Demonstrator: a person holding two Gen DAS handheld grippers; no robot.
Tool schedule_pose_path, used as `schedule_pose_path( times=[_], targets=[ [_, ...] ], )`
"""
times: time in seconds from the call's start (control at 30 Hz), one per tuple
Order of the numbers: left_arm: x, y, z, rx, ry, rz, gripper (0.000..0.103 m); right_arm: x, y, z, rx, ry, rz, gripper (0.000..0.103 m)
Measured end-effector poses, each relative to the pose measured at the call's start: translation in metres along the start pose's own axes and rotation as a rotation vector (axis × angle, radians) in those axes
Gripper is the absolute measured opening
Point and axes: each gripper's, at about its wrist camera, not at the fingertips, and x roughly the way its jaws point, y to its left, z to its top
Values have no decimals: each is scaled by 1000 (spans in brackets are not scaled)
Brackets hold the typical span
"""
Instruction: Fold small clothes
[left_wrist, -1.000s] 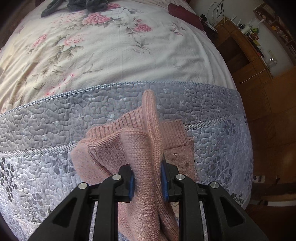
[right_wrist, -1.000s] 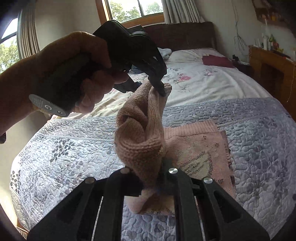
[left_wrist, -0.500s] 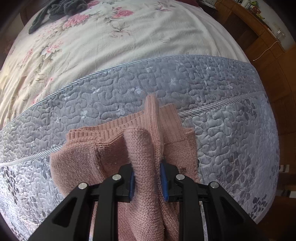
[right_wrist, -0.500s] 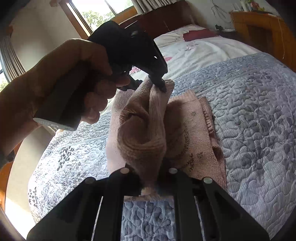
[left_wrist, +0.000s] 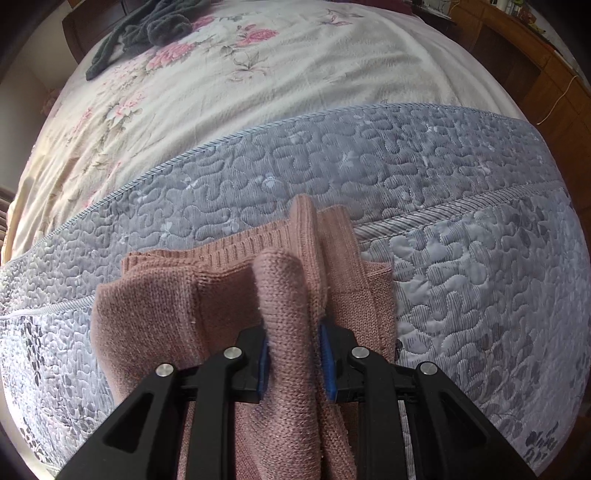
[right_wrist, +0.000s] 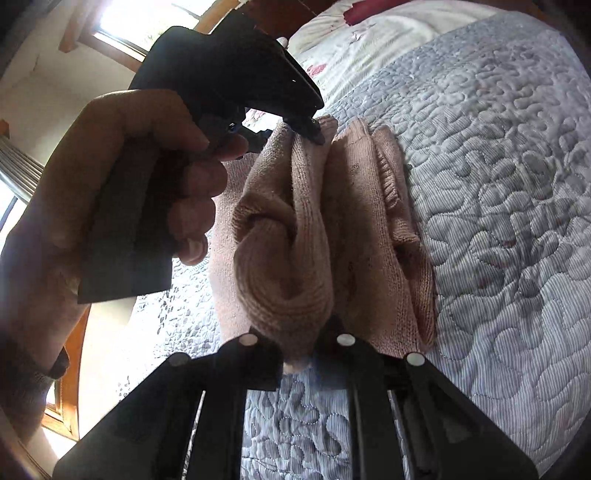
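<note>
On the grey quilt (left_wrist: 443, 177), pink knit garment (left_wrist: 288, 295) bunched lengthwise.

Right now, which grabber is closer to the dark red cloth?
Left. The left gripper holds the pink sweater farther up, toward the dark red cloth; the right gripper holds its near end.

garment (left_wrist: 236, 295): pink knit, bunched in upright folds
place: grey quilt's (left_wrist: 406, 166) near part, edges partly lifted

Below me is a bed (left_wrist: 443, 177) with a grey quilt (left_wrist: 461, 295) over a floral sheet (left_wrist: 295, 74). Wooden cabinets (left_wrist: 517, 55) stand right; a sunlit window (right_wrist: 122, 26) glows behind.
</note>
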Motion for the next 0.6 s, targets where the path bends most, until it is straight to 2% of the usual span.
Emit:
schedule_pose_path(
  times=[0.07,0.13,0.2,0.3,0.47,0.5,0.53,0.6],
  targets=[
    [1,-3,-3,-11,-9,9,25,2,-4,-1,1,26,7,11],
    [4,-3,-6,-24,-15,-21,36,4,-12,-2,21,52,10,18],
    [-2,-1,-9,-44,-69,-108,45,3,-24,-2,68,56,26,32],
    [-15,0,-10,-37,-143,-195,56,2,-39,-2,141,61,85,45],
    [-38,11,-10,15,-202,-256,61,7,-52,-3,216,78,172,59],
    [-45,17,-12,26,-219,-262,65,7,-53,-3,219,80,182,62],
    [-51,24,-14,33,-233,-275,69,8,-53,-4,225,80,187,63],
    [-59,41,-20,34,-238,-317,71,12,-54,-4,240,84,203,65]
  ],
)
